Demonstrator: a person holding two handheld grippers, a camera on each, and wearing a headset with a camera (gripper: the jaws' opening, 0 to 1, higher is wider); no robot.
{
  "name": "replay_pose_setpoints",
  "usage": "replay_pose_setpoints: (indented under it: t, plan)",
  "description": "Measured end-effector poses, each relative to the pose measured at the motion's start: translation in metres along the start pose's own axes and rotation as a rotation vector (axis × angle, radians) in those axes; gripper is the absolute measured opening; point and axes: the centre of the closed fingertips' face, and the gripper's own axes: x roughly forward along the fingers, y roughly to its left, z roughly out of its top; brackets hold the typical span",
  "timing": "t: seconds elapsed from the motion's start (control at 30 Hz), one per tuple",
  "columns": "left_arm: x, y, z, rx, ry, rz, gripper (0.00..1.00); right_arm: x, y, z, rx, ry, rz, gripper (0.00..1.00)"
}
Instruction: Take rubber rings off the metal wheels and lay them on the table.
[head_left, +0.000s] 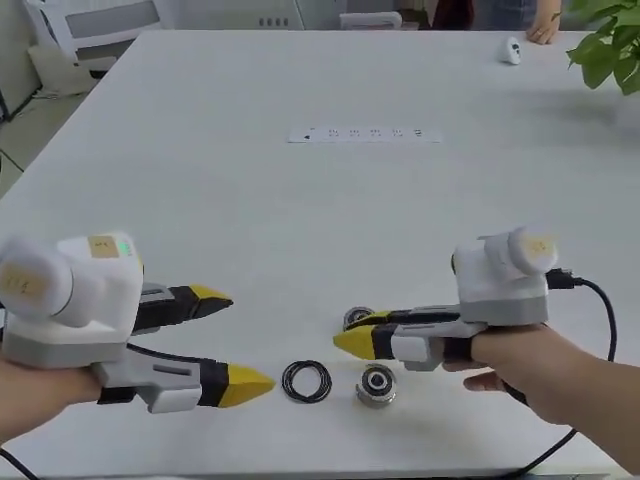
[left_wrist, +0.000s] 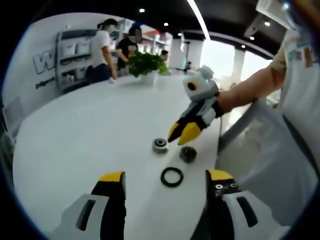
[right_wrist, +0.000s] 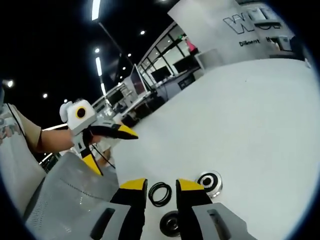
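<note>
Thin black rubber ring (head_left: 306, 381) (left_wrist: 172, 177) (right_wrist: 160, 194) lies flat on the white table (head_left: 300, 220), near the edge closest to the person, with its hole facing up. It is round, so it has no long axis. It is loose and touches neither wheel nor jaw.

Just beside it, on its right in the head view, a small metal wheel with a dark centre (head_left: 377, 385) (left_wrist: 188, 154) (right_wrist: 170, 223) sits flat with its hub up. It looks dark in both gripper views, and I cannot tell if rubber is on it. A second silvery metal wheel (head_left: 357, 318) (left_wrist: 160, 145) (right_wrist: 210, 181) sits a bit farther in, partly hidden behind a jaw in the head view.

Left gripper (head_left: 228, 340) (left_wrist: 166, 176) (right_wrist: 112, 150), yellow-tipped, has its jaws wide apart and holds nothing. Its tips are left of the ring and not touching it. Right gripper (head_left: 350, 340) (left_wrist: 187, 131) (right_wrist: 161, 186) has only a narrow gap between its jaws and holds nothing. Its tips hang over the spot between the two wheels, pointing toward the left gripper. A black cable (head_left: 600, 300) trails from its rear.

Farther out are a white power strip (head_left: 365, 134) set in the table mid-top, a small white object (head_left: 512, 50) and a green leafy plant (head_left: 605, 50) (left_wrist: 146, 62) at the far right.
</note>
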Motion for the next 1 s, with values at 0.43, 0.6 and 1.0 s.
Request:
replay_pose_setpoints:
  t: [0.43, 0.6, 1.0]
  plan:
    - [-0.015, 0.007, 0.016, 0.000, -0.051, 0.042, 0.67, -0.040, 0.004, 0.027, -0.070, -0.112, -0.062, 0.34]
    - [-0.019, 0.008, 0.020, 0.001, -0.064, 0.053, 0.68, -0.055, 0.008, 0.032, -0.121, -0.129, -0.091, 0.38]
    - [-0.023, 0.004, 0.024, 0.010, -0.073, 0.065, 0.72, -0.080, 0.012, 0.027, -0.227, -0.124, -0.150, 0.55]
